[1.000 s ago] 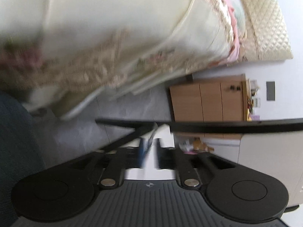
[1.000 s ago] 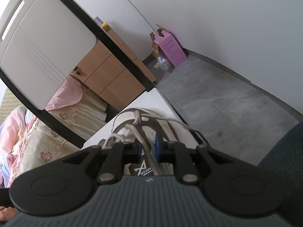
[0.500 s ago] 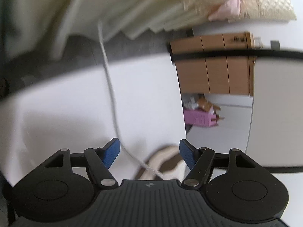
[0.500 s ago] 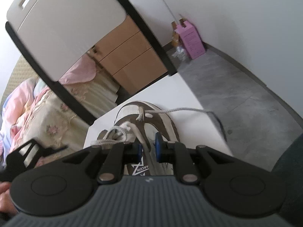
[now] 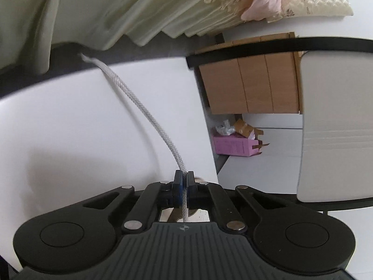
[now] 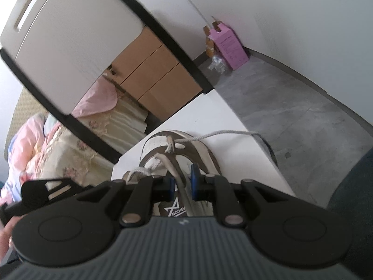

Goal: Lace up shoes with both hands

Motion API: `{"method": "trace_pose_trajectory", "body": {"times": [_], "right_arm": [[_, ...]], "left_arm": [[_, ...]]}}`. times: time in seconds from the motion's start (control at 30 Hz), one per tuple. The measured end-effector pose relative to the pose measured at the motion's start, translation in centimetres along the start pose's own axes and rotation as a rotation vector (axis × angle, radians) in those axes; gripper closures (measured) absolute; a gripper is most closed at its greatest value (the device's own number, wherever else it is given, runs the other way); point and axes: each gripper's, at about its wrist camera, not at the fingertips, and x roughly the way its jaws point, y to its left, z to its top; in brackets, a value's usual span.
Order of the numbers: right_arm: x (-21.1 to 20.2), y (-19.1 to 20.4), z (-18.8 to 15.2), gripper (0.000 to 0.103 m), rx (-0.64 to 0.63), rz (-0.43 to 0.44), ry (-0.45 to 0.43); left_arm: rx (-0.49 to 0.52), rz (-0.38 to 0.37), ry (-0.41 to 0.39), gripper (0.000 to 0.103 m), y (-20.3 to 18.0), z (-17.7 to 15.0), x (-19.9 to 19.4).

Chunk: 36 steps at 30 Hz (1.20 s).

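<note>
Shoe (image 6: 179, 154) sat on white worktop (image 5: 77, 126), toe away from right gripper (image 6: 181, 184). Left gripper (image 5: 184, 182) fingers pinched lace (image 5: 144, 109) above shoe. Right fingers slightly spread over tongue, gripping nothing. Lower eyelets threaded; upper lacing apparently left, both ends loose.

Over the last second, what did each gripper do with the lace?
The left gripper opened half a second ago and has now shut on the lace, whose free end trails off across the white table. The right gripper, shut until now, has opened slightly over the shoe tongue. The shoe stayed on the table, its other lace end still draped to the right.
</note>
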Motion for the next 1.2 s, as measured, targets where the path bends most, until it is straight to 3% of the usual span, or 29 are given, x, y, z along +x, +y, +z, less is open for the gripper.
{"method": "trace_pose_trajectory", "body": {"times": [0.1,0.17,0.2,0.3,0.4,0.53,0.83,0.93,1.0,1.07,1.1,1.13,1.2], "right_arm": [[-0.3,-0.6,0.1,0.089,0.035,-0.006,-0.016],[-0.5,-0.7,0.2,0.09,0.039,-0.027,-0.032],[-0.7,-1.0,0.3,0.09,0.049,-0.041,-0.047],[-1.3,-2.6,1.0,0.089,0.123,-0.061,-0.077],[-1.1,-2.3,1.2,0.09,0.073,-0.071,-0.067],[-0.7,-1.9,1.0,0.09,0.035,-0.058,-0.048],[-0.2,0.0,-0.3,0.088,-0.055,0.013,0.076],[-0.8,0.7,-0.5,0.078,-0.045,0.029,0.102],[-1.6,1.0,-0.1,0.077,-0.014,0.054,0.085],[-2.0,1.2,0.4,0.074,0.026,0.082,0.082],[-2.1,1.4,0.6,0.073,0.048,0.106,0.084],[-2.1,1.7,0.9,0.071,0.061,0.127,0.086],[-2.2,2.4,1.3,0.071,0.081,0.182,0.085]], "left_arm": [[-0.009,0.004,-0.006,0.103,0.0,0.5,-0.5],[0.002,0.016,-0.07,0.103,0.1,1.3,-1.4],[0.012,0.022,-0.118,0.103,0.2,2.2,-2.2],[-0.046,0.001,-0.144,0.103,1.5,5.6,-3.6],[0.007,-0.004,-0.171,0.103,1.5,7.6,-5.3],[-0.006,-0.031,-0.126,0.103,2.1,8.3,-5.2],[0.0,-0.055,0.038,0.103,3.2,4.8,-2.9],[0.019,-0.067,0.094,0.102,3.2,3.8,-2.0],[0.035,-0.075,0.132,0.097,3.2,3.2,-1.4],[0.072,-0.07,0.163,0.082,3.0,2.6,-0.8],[0.081,-0.073,0.174,0.065,2.9,2.4,-0.6],[0.082,-0.083,0.184,0.056,3.0,2.2,-0.3],[0.078,-0.113,0.211,0.056,3.1,1.9,0.3]]}}
